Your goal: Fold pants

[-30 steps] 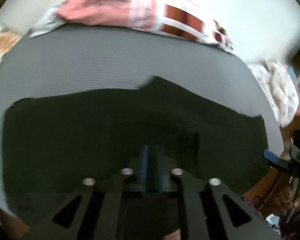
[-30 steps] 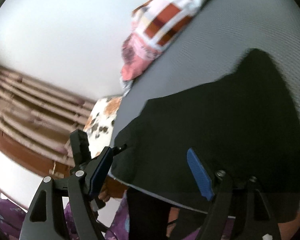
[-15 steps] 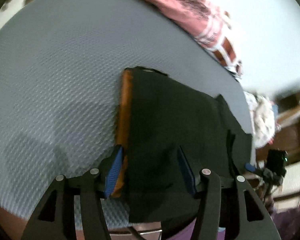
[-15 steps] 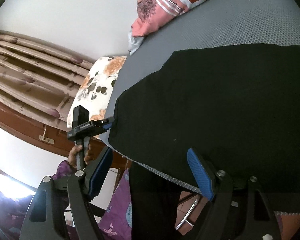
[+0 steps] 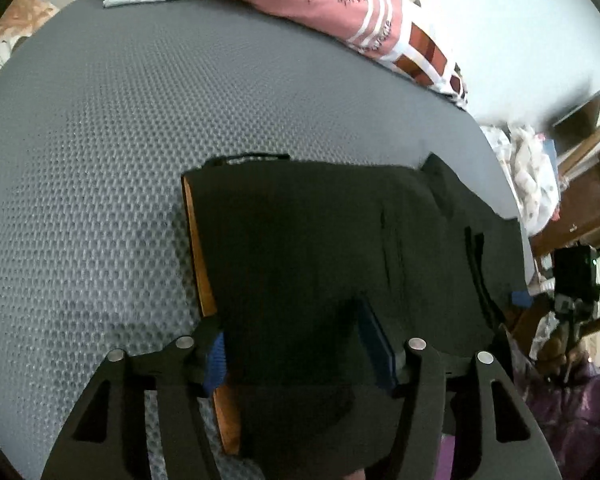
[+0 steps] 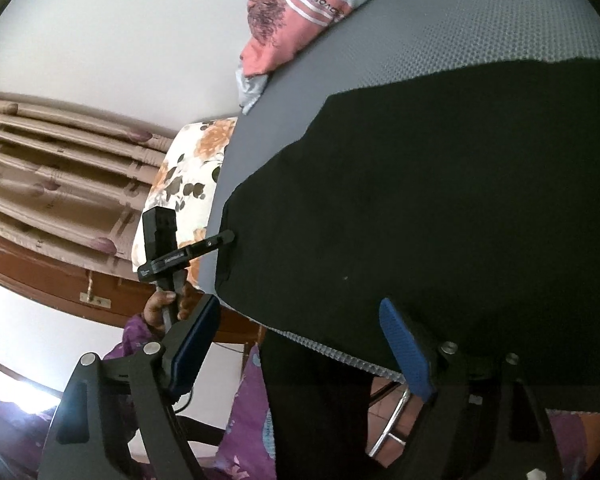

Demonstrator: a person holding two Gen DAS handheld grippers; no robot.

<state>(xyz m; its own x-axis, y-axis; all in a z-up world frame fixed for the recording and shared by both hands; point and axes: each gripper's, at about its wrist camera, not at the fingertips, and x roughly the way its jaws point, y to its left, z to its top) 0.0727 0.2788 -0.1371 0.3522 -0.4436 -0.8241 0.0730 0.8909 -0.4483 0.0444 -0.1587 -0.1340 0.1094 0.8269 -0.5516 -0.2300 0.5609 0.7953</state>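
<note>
Pants (image 5: 320, 248) lie flat on the bed (image 5: 100, 200). My left gripper (image 5: 300, 354), half-wide and closing, straddles their orange-lined edge; my right gripper (image 6: 304, 346), opening, holds nothing. Risk: the hem hanging off the bed drags the fold askew.

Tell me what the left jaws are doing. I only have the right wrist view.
Observer: The left gripper straddles one side edge of the pants. Its jaws are closing, with cloth between them.
Operator: Describe that edge.
Observer: An orange strip runs along it, lying on the grey mattress.
Operator: Check past the mattress's far end.
Observer: A heap of pale clothes sits there beside wooden furniture.
</note>
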